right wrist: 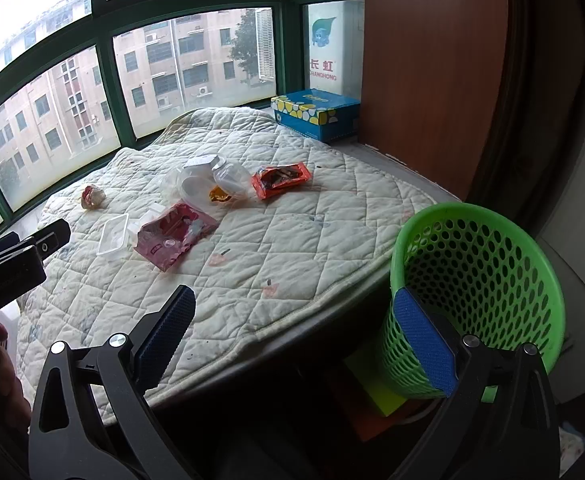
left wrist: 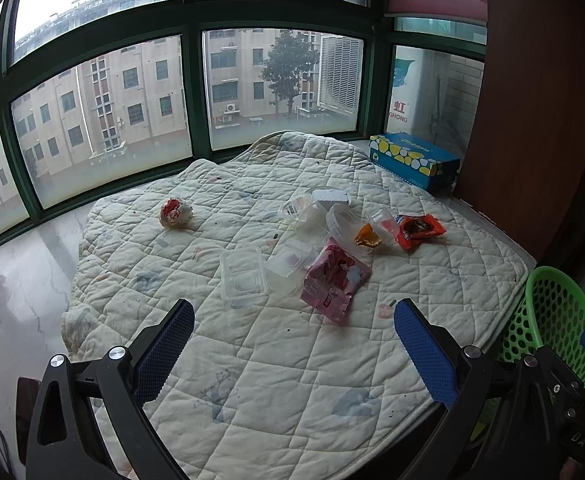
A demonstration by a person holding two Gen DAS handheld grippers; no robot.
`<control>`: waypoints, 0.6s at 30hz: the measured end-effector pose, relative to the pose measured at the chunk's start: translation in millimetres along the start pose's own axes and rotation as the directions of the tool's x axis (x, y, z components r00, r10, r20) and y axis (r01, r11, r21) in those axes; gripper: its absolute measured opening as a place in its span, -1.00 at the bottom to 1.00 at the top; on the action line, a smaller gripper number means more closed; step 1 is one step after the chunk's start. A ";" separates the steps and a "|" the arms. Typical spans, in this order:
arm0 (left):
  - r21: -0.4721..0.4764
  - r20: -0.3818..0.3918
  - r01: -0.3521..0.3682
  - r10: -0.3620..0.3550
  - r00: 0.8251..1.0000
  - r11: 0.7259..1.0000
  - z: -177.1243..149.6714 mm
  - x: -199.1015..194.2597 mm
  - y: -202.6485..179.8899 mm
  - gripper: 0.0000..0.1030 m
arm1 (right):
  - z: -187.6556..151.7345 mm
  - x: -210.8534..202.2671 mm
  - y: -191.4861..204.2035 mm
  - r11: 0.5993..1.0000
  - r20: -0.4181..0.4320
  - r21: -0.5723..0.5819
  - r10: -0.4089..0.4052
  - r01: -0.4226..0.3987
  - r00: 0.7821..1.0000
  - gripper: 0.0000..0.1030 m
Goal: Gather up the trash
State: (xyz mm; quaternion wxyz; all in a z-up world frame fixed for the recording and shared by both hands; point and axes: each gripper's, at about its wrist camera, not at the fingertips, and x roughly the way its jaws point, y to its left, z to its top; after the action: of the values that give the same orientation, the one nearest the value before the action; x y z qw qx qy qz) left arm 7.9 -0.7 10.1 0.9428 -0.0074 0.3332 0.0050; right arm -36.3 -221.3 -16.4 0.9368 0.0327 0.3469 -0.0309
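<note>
Trash lies on a quilted pad: a pink wrapper, an orange snack packet, clear plastic containers, a small amber wrapper and a crumpled red-white wad. My left gripper is open and empty, hovering short of the pink wrapper. My right gripper is open and empty over the pad's front edge, beside a green perforated basket.
A blue tissue box stands at the back right by a brown wooden panel. Windows run behind the pad. Bare marble sill lies to the left. The left gripper's body shows at the right view's left edge.
</note>
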 end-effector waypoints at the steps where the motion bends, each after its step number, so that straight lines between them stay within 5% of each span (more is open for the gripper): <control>1: 0.001 0.000 0.000 0.000 1.000 1.000 1.0 0.5 0.1 0.88 | 0.4 0.7 -0.2 1.000 -0.001 0.001 0.001 -0.001 1.000 0.91; 18: -0.005 -0.017 -0.025 0.025 1.000 1.000 14.3 25.9 17.7 0.88 | 21.2 26.0 5.4 1.000 -0.015 -0.024 0.012 -0.012 1.000 0.91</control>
State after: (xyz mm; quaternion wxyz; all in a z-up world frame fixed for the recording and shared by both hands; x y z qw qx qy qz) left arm 36.7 17.3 4.8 0.9398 -0.0057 0.3411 0.0175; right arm -2.5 -218.6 -17.0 0.9346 0.0235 0.3542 -0.0209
